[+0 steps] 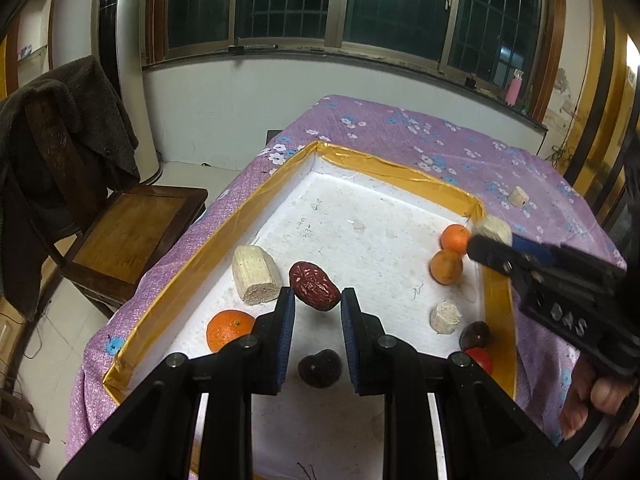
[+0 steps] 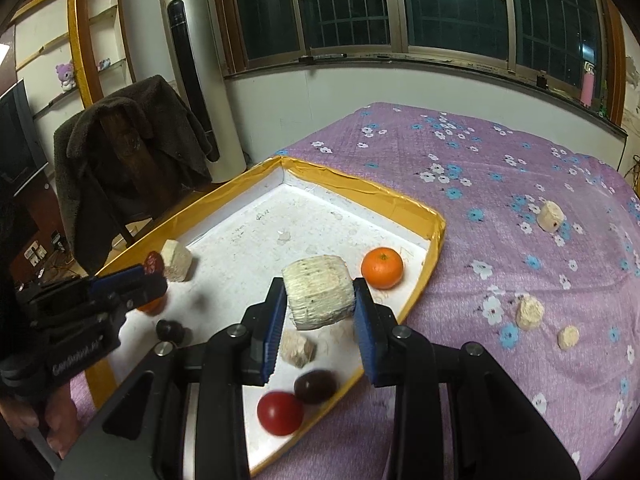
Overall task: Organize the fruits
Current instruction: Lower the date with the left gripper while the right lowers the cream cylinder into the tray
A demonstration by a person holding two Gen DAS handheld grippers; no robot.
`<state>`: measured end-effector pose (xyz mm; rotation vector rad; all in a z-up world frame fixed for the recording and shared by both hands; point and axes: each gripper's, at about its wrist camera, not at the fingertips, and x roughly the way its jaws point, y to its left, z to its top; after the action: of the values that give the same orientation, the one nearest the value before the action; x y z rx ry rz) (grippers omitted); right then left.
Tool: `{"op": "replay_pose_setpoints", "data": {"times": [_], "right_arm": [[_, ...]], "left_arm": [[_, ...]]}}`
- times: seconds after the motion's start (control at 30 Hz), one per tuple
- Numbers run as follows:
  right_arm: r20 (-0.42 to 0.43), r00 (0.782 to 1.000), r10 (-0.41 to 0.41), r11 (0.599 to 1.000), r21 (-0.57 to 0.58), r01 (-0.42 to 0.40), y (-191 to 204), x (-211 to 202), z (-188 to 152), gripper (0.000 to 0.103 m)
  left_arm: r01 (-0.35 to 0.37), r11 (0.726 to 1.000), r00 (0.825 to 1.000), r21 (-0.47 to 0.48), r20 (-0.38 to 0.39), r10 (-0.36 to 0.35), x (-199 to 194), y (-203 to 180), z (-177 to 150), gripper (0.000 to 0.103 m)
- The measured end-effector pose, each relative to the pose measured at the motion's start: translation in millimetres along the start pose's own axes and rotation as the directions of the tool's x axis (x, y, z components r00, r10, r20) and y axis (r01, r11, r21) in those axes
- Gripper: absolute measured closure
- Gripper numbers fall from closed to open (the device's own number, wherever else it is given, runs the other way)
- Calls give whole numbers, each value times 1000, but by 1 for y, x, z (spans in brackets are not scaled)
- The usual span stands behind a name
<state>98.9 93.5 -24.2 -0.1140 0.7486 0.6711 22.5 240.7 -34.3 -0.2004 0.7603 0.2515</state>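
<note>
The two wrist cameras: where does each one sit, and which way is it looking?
Left wrist: on the left gripper, facing down at the yellow-rimmed tray; it pinches a red date; the right gripper and a hand show at right.
Right wrist: on the right gripper, facing the tray too; it clamps a pale chunk.
Shared: tray, both grippers, windows, draped chair.

Room beyond the table
Dark coat point(image 2: 132, 136) draped over wooden chair point(image 1: 132, 232); tower fan point(image 2: 196, 80) by barred windows point(image 1: 360, 4); pink bottle point(image 2: 587, 88) on sill.
</note>
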Motion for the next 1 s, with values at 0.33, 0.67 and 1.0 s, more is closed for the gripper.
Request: {"op": "replay_pose_setpoints", "data": {"times": [0.33, 0.67, 1.0], "right_arm": [[-60, 998, 1, 1000, -21, -2, 5, 33, 20, 68], [-104, 994, -17, 1000, -6, 16, 0, 55, 27, 68], [-113, 993, -28, 1000, -5, 28, -1, 67, 32, 68]], "left_arm": [[-47, 999, 998, 26, -35, 48, 8, -3, -2, 81], [-117, 993, 992, 8, -55, 118, 19, 6, 6, 81], [-131, 991, 989, 27, -65, 132, 24, 3, 7, 81]]}}
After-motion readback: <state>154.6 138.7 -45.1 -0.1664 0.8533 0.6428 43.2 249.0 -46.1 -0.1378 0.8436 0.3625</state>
